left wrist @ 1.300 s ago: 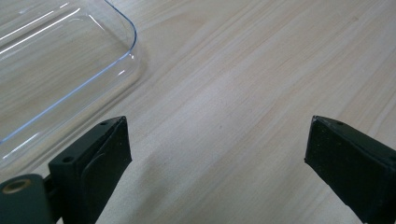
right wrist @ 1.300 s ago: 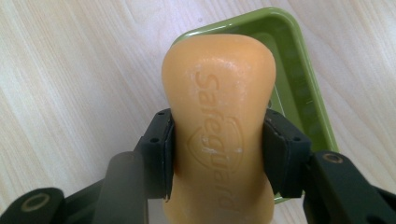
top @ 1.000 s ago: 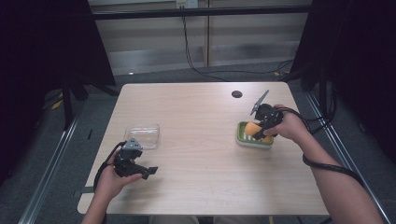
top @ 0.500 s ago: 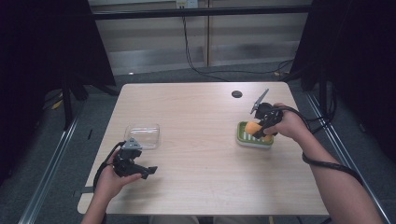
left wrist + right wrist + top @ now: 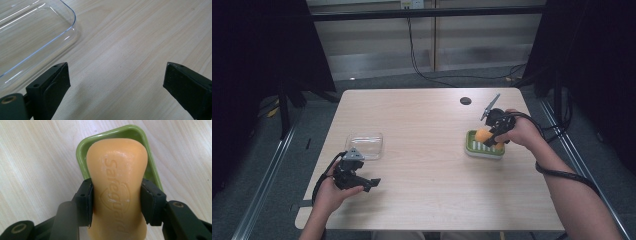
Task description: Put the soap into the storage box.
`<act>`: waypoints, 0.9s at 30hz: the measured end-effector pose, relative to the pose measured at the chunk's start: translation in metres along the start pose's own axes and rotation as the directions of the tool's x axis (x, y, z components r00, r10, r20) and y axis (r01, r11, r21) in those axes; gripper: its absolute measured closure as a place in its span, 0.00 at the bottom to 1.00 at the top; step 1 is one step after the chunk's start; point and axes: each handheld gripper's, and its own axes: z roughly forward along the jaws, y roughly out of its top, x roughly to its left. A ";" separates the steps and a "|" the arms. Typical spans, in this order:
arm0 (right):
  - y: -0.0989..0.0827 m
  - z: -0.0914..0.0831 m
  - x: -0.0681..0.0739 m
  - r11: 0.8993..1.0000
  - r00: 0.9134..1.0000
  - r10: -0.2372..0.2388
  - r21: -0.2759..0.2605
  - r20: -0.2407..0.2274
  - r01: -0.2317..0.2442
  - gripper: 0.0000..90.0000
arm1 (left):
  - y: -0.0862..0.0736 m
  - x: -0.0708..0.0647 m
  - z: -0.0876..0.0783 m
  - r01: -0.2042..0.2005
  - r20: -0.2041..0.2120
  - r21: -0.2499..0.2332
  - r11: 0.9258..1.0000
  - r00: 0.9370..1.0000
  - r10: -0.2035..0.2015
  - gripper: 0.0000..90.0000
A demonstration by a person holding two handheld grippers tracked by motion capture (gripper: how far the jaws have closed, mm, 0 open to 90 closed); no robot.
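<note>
Almost nothing differs from a second ago. The right gripper [image 5: 493,134] sits a trace nearer the table's near edge over the green soap dish [image 5: 473,148], the orange soap bar [image 5: 116,182] moving with it between its pads. No other shift can be told apart.

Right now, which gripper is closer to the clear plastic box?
Left. The left gripper hovers open just beside the clear plastic box. The right gripper is far across the table, clamped on an orange soap bar.
</note>
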 end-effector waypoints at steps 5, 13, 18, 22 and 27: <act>0.000 0.002 -0.001 1.000 1.000 0.002 -0.003 0.003 -0.002 0.56 | 0.000 0.000 0.000 -0.004 -0.001 0.009 1.000 1.000 0.004 0.07; 0.001 0.004 -0.006 1.000 1.000 0.001 0.006 -0.001 -0.001 0.56 | 0.000 0.001 0.000 -0.007 -0.002 0.012 1.000 1.000 0.007 0.07; 0.003 0.005 -0.008 1.000 1.000 0.002 0.009 0.001 -0.002 0.56 | 0.000 0.001 0.000 -0.008 -0.003 0.013 1.000 1.000 0.008 0.07; 0.004 0.007 -0.009 1.000 1.000 -0.013 0.007 0.002 0.013 0.56 | 0.000 0.001 0.000 -0.004 0.000 0.013 1.000 1.000 0.004 0.07; 0.006 0.009 -0.010 1.000 1.000 -0.022 0.012 0.003 0.022 0.56 | 0.000 0.000 0.000 -0.007 -0.002 0.015 1.000 1.000 0.007 0.07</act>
